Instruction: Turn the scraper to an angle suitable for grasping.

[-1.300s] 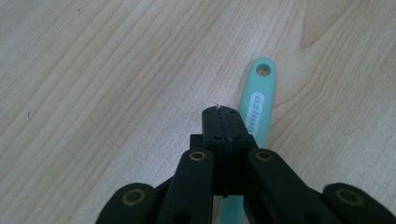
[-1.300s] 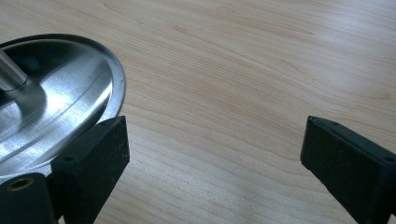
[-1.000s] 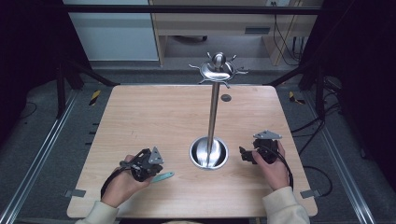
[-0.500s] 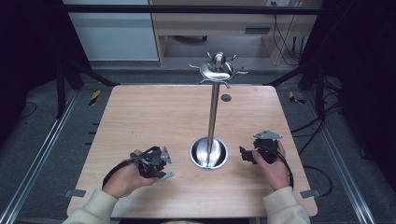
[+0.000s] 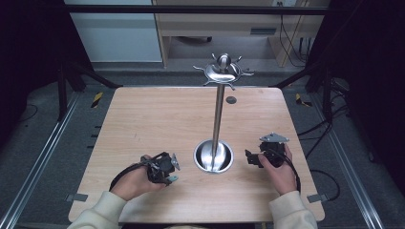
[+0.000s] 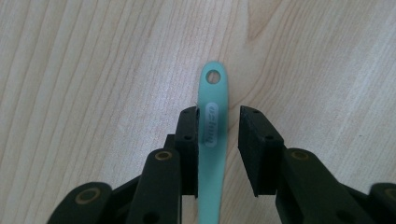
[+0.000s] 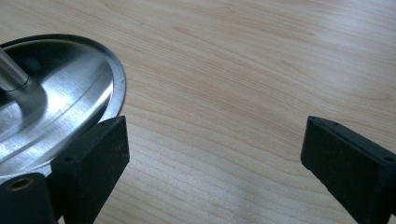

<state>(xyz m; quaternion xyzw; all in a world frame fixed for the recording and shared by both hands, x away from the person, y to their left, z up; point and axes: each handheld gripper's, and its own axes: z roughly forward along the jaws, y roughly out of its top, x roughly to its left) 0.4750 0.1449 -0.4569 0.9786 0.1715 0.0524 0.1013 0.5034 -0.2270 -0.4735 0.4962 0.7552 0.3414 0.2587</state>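
A teal plastic handle [image 6: 214, 93] with a hole at its tip lies flat on the wooden table [image 5: 157, 119]. In the left gripper view my left gripper [image 6: 218, 116] straddles it: the left jaw touches the handle and a narrow gap remains at the right jaw. From above, the left gripper [image 5: 165, 169] sits front left of the stand, and a teal tip [image 5: 173, 179] peeks out beside it. My right gripper [image 5: 250, 158] rests on the table right of the stand's base, and its jaws [image 7: 215, 135] stand wide open over bare wood.
A polished metal stand rises from a round dished base [image 5: 213, 156] at the table's middle front, with a ring of hooks [image 5: 222, 71] on top. The base's rim [image 7: 56, 107] lies just left of the right gripper's left jaw. A small dark disc [image 5: 231, 100] sits behind the pole.
The left hand has slid its gripper to the right, over the teal handle, so the handle now lies between the jaws. The right gripper has stayed where it was.
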